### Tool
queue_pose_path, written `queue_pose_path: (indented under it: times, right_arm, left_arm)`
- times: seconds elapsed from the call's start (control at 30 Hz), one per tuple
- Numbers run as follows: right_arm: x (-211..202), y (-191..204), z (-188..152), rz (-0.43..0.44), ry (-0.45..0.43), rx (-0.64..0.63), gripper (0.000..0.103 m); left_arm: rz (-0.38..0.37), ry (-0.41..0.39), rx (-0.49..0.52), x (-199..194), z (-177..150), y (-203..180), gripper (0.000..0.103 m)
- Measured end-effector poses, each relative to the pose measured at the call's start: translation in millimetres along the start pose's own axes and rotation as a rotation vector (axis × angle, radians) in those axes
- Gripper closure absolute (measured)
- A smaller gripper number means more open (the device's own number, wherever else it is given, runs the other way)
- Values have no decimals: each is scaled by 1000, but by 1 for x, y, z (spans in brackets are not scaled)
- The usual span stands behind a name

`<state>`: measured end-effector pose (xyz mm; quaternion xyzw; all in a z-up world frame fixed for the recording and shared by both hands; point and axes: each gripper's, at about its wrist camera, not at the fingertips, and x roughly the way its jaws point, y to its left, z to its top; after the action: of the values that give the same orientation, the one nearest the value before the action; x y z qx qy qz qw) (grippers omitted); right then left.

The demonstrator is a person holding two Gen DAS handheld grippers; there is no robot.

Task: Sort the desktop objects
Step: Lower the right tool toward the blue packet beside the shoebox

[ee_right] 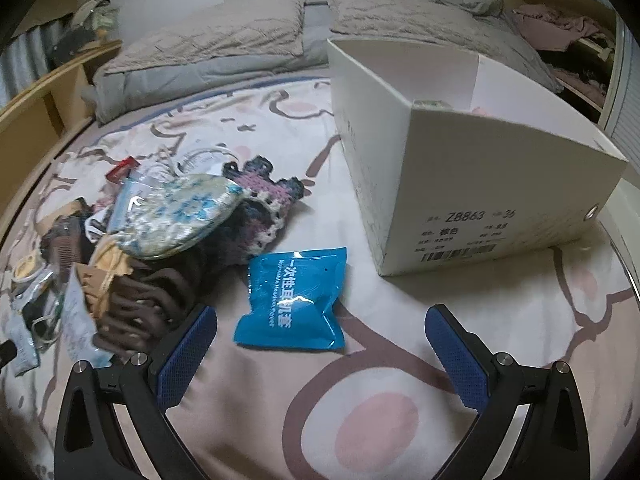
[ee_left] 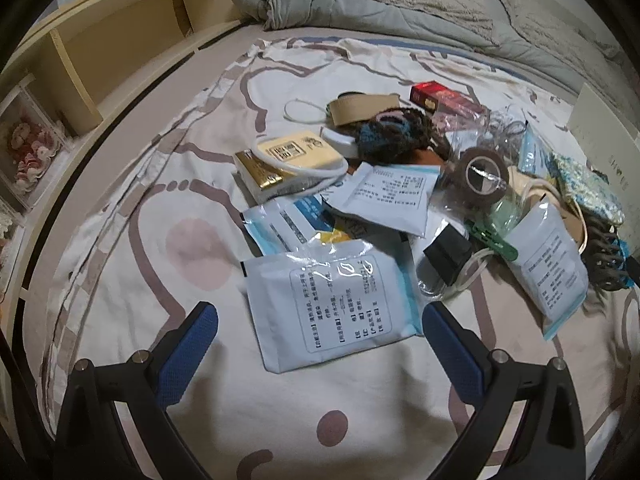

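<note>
A pile of small objects lies on a patterned bed sheet. In the left wrist view my left gripper (ee_left: 320, 320) is open and empty, its fingers either side of a white sachet (ee_left: 328, 308) with printed text. Beyond it lie another white sachet (ee_left: 390, 196), a yellow box (ee_left: 288, 164), a roll of brown tape (ee_left: 482, 172) and a red box (ee_left: 434, 94). In the right wrist view my right gripper (ee_right: 320, 324) is open and empty just in front of a blue packet (ee_right: 294, 296). A white cardboard box (ee_right: 472, 176) stands open to the right.
A floral pouch (ee_right: 180, 212) and a crocheted piece (ee_right: 264, 196) top the pile at the left of the right wrist view. A folded grey duvet (ee_left: 400, 4) lies at the far end. A wooden shelf unit (ee_left: 100, 56) runs along the left.
</note>
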<state>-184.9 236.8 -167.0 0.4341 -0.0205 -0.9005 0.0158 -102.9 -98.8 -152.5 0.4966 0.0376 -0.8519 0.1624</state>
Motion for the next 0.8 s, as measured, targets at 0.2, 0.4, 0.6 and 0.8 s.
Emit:
queue_pose_path:
  times: [0.2,0.4,0.6,0.8]
  right_arm:
    - [13,4,2,-15,22,-30,0]
    - [24,9,2,-2,47,-49,0]
    - [34,-1,-2,35,76,-4,0]
    - [33,-1,-5,43,73,-6,0]
  left_arm:
    - [-27,27,8,9,-1,-4,0]
    - [-52,48,10,14,-1,-7,0]
    - [-59,66,-8,20,-1,-7,0]
    - [-64,79,-25,25,1,-6,0]
